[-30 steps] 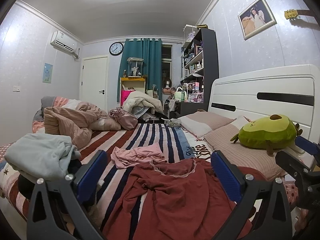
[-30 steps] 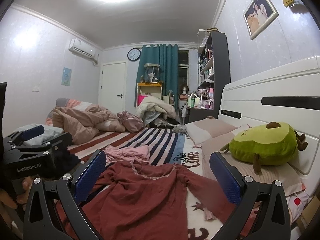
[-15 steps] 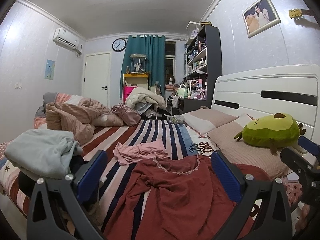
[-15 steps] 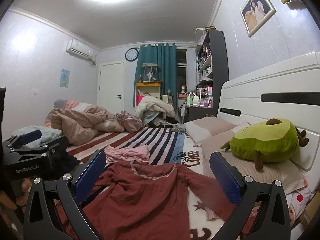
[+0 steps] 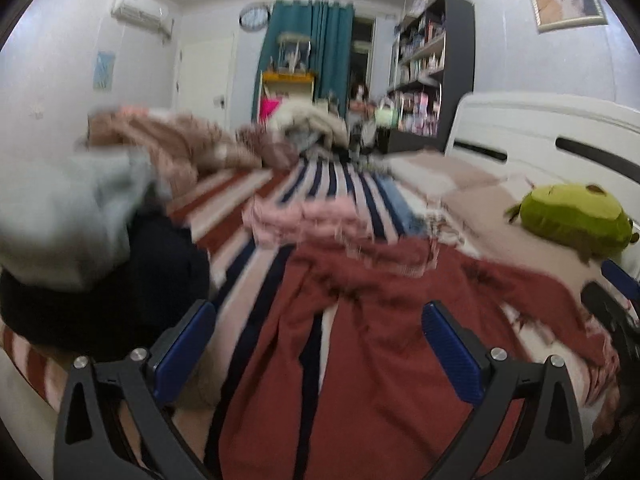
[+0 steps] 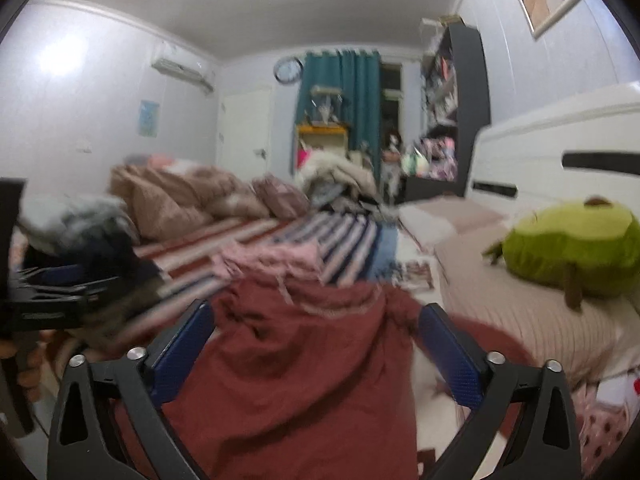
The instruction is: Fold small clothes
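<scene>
Approach to the first grasp. The dark-red garment [image 5: 360, 340] lies crumpled on the striped bed [image 5: 256, 240], nearer than the pink garment [image 5: 304, 220]. Left claw [image 5: 318, 344] spread wide, empty; right claw [image 6: 312, 344] closing, cloth between unpinched. Each should pinch one edge layer.

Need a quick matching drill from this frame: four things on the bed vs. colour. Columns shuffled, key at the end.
Things:
1. spread-out garment
2. crumpled small garment
3. plush toy
4. bundle at the left edge

Colours:
A. green
B. pale grey-blue
C. dark red
D. pink

Pairs: 1-C, 2-D, 3-A, 4-B
</scene>
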The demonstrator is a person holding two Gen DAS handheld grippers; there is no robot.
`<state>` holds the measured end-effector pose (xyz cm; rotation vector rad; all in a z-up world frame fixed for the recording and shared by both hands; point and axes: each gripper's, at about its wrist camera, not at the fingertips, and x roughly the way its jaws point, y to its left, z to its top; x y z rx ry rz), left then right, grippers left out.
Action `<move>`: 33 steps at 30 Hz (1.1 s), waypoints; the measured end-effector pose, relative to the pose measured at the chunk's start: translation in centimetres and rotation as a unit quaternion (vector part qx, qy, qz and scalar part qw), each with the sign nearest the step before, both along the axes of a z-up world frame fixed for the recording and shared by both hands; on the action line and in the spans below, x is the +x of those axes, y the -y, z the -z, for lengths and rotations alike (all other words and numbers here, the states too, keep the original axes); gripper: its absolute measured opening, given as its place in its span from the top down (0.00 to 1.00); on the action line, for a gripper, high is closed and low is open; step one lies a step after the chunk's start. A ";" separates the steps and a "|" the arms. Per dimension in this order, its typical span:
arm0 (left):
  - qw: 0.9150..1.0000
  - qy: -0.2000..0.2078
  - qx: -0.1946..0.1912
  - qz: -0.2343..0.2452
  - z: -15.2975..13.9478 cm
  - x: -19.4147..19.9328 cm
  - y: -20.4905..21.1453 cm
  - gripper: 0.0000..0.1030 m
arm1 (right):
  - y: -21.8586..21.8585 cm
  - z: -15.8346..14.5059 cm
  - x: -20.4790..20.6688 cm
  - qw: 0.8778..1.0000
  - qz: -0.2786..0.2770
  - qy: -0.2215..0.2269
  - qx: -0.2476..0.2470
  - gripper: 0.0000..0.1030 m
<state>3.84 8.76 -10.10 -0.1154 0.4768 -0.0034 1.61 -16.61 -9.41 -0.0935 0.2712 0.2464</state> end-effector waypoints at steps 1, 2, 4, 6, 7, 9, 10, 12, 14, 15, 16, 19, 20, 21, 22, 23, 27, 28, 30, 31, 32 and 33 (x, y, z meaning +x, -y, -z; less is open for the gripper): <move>1.000 -0.020 -0.002 0.001 1.4 0.5 -0.6 0.02 | -0.2 1.0 0.6 1.000 0.008 -0.012 -0.007 0.34; 0.999 -0.042 -0.002 -0.005 2.9 0.9 -1.3 0.10 | -0.4 1.7 1.0 1.000 0.012 -0.024 -0.013 0.39; 0.997 -0.071 0.004 -0.012 5.1 1.5 -2.1 0.27 | -0.9 3.1 1.8 0.999 0.007 -0.048 -0.016 0.41; 0.994 -0.106 0.015 -0.009 7.3 2.1 -2.7 0.39 | -0.6 3.7 2.3 0.998 -0.001 -0.064 -0.006 0.41; 0.992 -0.121 0.018 -0.003 8.3 2.2 -2.9 0.45 | -0.6 3.8 2.5 0.998 -0.005 -0.070 0.002 0.41; 0.988 -0.150 0.018 0.017 10.2 2.5 -3.2 0.48 | -0.6 3.8 2.9 0.997 -0.006 -0.072 0.002 0.41; 0.987 -0.161 0.018 0.020 10.9 2.5 -3.3 0.51 | -0.9 3.7 3.0 0.998 -0.002 -0.069 -0.004 0.41; 0.988 -0.154 0.013 0.020 11.5 2.2 -3.6 0.53 | -1.1 3.7 3.5 0.998 0.001 -0.069 -0.005 0.41; 0.988 -0.152 0.009 0.018 11.5 2.3 -3.5 0.75 | -1.1 3.7 4.0 0.997 0.001 -0.072 0.000 0.41; 0.988 -0.152 0.007 0.022 11.4 2.5 -3.4 0.83 | -1.0 3.8 4.3 0.997 0.000 -0.073 0.003 0.41; 0.988 -0.153 0.003 0.027 11.4 2.6 -3.3 0.94 | -1.0 3.8 4.4 0.997 -0.001 -0.076 0.006 0.41; 0.990 -0.141 0.011 0.030 10.6 2.7 -2.6 0.95 | -1.0 3.9 4.5 0.997 -0.004 -0.080 0.010 0.41; 0.991 -0.128 0.011 0.028 10.0 2.4 -2.6 0.95 | -1.0 3.9 4.5 0.997 -0.005 -0.082 0.011 0.41; 0.993 -0.112 0.016 0.020 9.3 2.2 -2.4 0.95 | -1.0 3.8 4.6 0.996 -0.005 -0.083 0.010 0.41; 0.995 -0.098 0.024 0.014 8.5 2.2 -2.3 0.95 | -0.9 3.7 4.5 0.997 -0.004 -0.083 0.008 0.41; 0.996 -0.084 0.033 0.012 7.5 2.1 -2.0 0.95 | -0.8 3.5 4.4 0.997 -0.003 -0.077 0.010 0.41; 0.999 -0.031 0.032 0.029 3.1 2.3 -0.9 0.95 | 0.3 3.3 4.1 0.997 -0.006 -0.067 0.032 0.40; 0.999 -0.018 0.019 0.039 2.1 2.3 -0.6 0.95 | 0.8 3.3 4.0 0.997 -0.007 -0.067 0.039 0.40; 0.998 0.008 0.019 0.062 -0.1 2.3 1.0 0.95 | 1.8 3.3 3.8 0.997 -0.007 -0.066 0.051 0.40; 0.997 0.013 0.031 0.075 -0.8 2.5 2.1 0.95 | 2.5 3.3 3.6 0.997 -0.004 -0.063 0.055 0.39; 0.995 0.013 0.037 0.093 -1.3 2.9 3.4 0.95 | 3.1 3.3 3.3 0.997 -0.002 -0.061 0.057 0.38; 0.992 0.002 0.033 0.124 -1.5 3.6 4.9 0.95 | 3.8 3.3 3.1 0.997 0.001 -0.060 0.058 0.36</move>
